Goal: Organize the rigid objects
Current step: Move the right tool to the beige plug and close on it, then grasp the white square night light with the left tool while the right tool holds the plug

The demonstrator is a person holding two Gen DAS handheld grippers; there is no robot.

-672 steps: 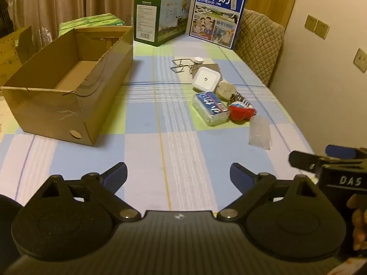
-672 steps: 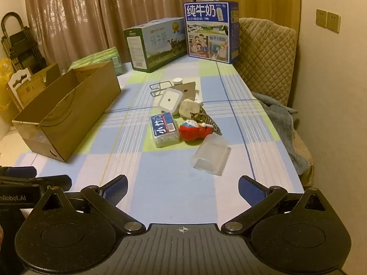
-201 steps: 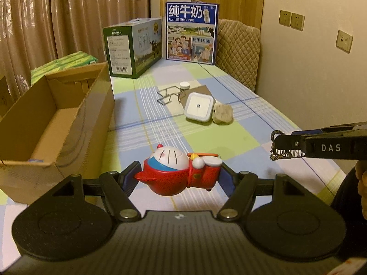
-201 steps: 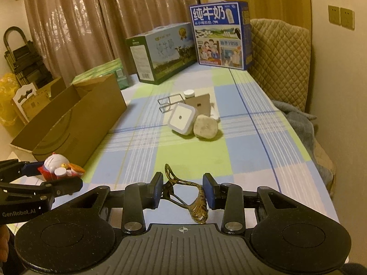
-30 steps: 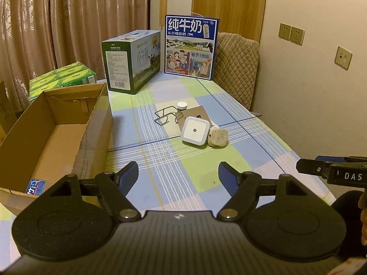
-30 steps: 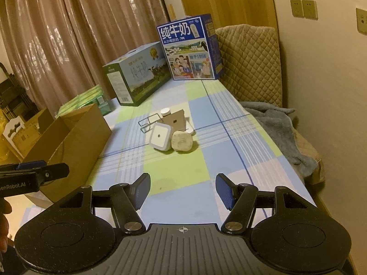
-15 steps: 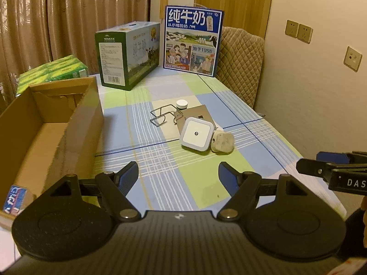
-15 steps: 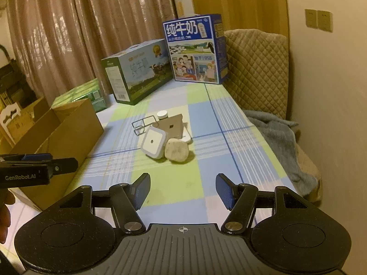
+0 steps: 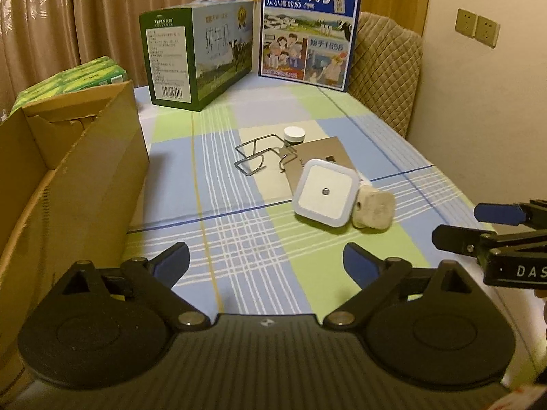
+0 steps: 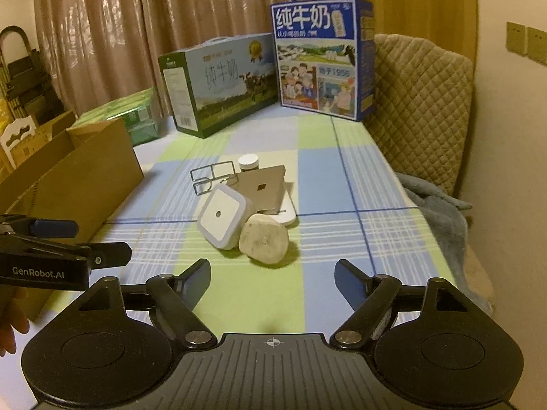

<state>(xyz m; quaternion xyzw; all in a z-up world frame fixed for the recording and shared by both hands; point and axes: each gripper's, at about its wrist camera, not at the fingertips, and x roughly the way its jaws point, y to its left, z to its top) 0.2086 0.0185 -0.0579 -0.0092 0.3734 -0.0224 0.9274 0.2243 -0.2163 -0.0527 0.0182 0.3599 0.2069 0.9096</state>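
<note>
I have both grippers aimed down at the small cluster left on the checked tabletop (image 9: 239, 249), so the step in hand is the approach for the next pick. The left gripper (image 9: 266, 259) and the right gripper (image 10: 271, 280) are both spreading their jaws, with nothing between them. The square white night light (image 9: 324, 191) leans touching the pale stone (image 10: 264, 239). Next I need each gripper to straddle one piece before closing, then carry it to the cardboard box (image 9: 85, 184).
</note>
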